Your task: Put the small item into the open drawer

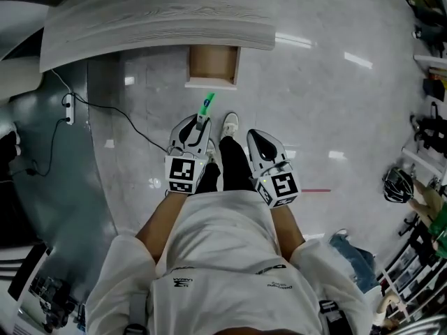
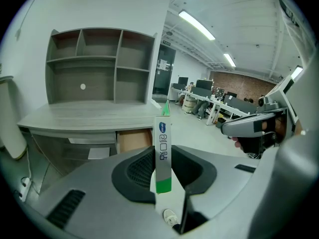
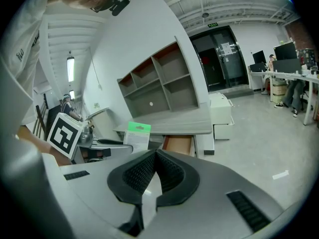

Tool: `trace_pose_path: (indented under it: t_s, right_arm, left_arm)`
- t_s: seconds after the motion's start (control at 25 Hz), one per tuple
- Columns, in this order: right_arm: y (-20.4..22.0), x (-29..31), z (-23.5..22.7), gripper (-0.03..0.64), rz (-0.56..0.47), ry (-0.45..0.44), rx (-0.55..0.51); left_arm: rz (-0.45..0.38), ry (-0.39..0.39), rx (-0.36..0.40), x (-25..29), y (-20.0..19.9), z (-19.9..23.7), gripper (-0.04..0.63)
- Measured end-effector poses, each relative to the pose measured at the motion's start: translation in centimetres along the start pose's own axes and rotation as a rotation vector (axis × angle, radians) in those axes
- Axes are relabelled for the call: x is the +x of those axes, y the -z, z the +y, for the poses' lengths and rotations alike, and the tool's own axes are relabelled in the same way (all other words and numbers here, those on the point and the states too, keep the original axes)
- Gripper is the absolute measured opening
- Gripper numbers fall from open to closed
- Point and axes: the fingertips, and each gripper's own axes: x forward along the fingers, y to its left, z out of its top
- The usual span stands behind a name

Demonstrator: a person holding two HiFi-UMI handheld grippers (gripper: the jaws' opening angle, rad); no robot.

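The left gripper (image 1: 200,125) is clamped on the small packet (image 2: 163,148), a thin white card w/ a green end. The packet lies along the jaws and sticks out past their tips, green end in front, so I think it can go into the drawer w/o re-gripping. The open drawer (image 1: 211,63) hangs under the edge of the desk (image 1: 154,12), well ahead of the packet, and looks empty inside. The person stands w/ both grippers near the body, approx. facing the drawer. The right gripper (image 3: 155,158) has its jaws pressed together on nothing. Probably it waits aside bc one gripper is enough here.
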Motion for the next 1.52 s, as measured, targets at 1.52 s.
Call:
trace_pose_path:
  t_s: [1.52]
  right_arm:
    - [8.5, 4.8, -6.1, 0.029, 0.068, -0.033, 0.049]
  left_arm:
    - [0.047, -0.141, -0.151, 14.9, 6.9, 4.0, 0.106]
